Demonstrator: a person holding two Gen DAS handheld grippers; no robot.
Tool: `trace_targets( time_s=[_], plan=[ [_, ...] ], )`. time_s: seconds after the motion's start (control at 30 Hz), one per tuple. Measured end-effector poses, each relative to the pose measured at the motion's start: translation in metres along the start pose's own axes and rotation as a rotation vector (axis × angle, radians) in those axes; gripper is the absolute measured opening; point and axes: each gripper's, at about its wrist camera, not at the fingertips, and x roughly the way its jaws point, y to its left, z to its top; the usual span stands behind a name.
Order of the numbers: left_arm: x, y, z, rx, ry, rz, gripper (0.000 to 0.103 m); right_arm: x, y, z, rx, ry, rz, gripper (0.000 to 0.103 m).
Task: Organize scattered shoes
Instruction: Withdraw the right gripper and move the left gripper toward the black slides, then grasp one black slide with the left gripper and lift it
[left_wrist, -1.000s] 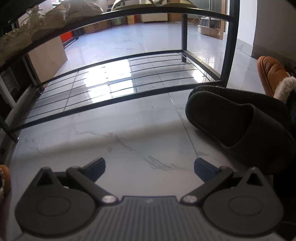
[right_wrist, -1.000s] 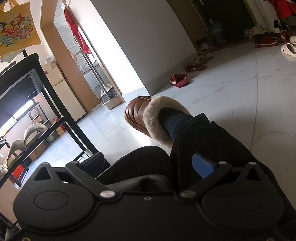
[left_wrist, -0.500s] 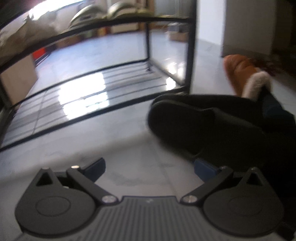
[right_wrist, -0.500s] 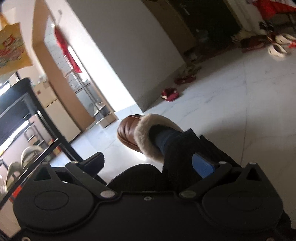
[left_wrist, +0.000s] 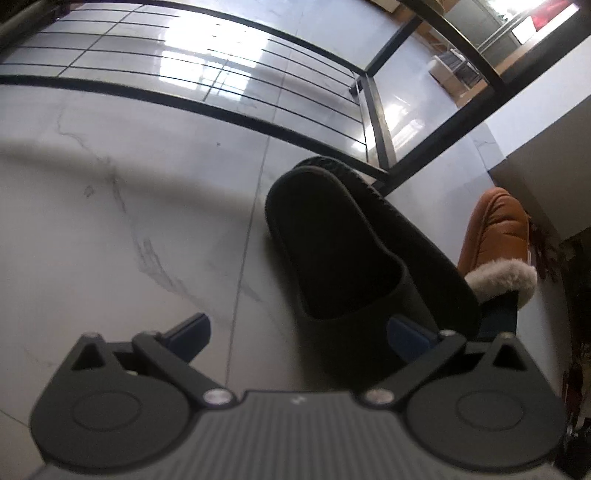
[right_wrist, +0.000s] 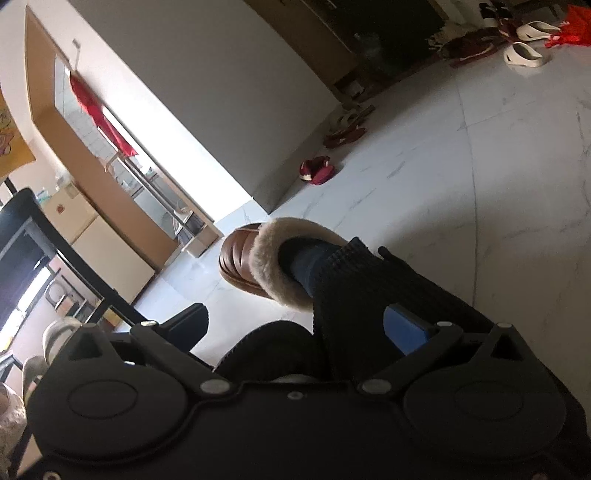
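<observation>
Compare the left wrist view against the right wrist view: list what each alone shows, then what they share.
Only the left wrist view shows the black slipper lying on the floor by the black metal rack's low shelf, with the open left gripper before it. Only the right wrist view shows scattered shoes: a red slipper, white sandals. Both show the worn brown fur-lined slipper and marble floor.

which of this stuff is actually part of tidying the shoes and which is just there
Part of the job:
- black slipper on the floor
- black shoe rack, lower shelf bare
- left gripper, open near the slipper
- scattered shoes: red slipper, white clogs

Just there:
- brown fur-lined slipper, worn on a foot
- red cloth hanging
- cabinet
</observation>
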Motion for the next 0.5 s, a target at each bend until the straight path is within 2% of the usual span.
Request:
trace_targets(
  time_s=[0.1,0.2,0.23,0.5],
  plan=[
    [0.006,-0.01,0.004,-0.05,0.034,-0.023,0.102,0.002,0.0,-0.002,0.003,0.008,-0.002,0.103],
    [0.019,-0.019,0.005,-0.087,0.145,-0.044,0.102,0.004,0.001,-0.003,0.0,0.011,0.006,0.103],
    [0.026,-0.019,0.003,-0.125,0.212,-0.069,0.102,0.004,0.001,-0.003,0.002,0.012,0.008,0.103],
    [0.054,-0.033,0.011,-0.226,0.255,-0.13,0.102,0.005,0.0,-0.004,0.014,0.02,0.023,0.103]
  ],
)
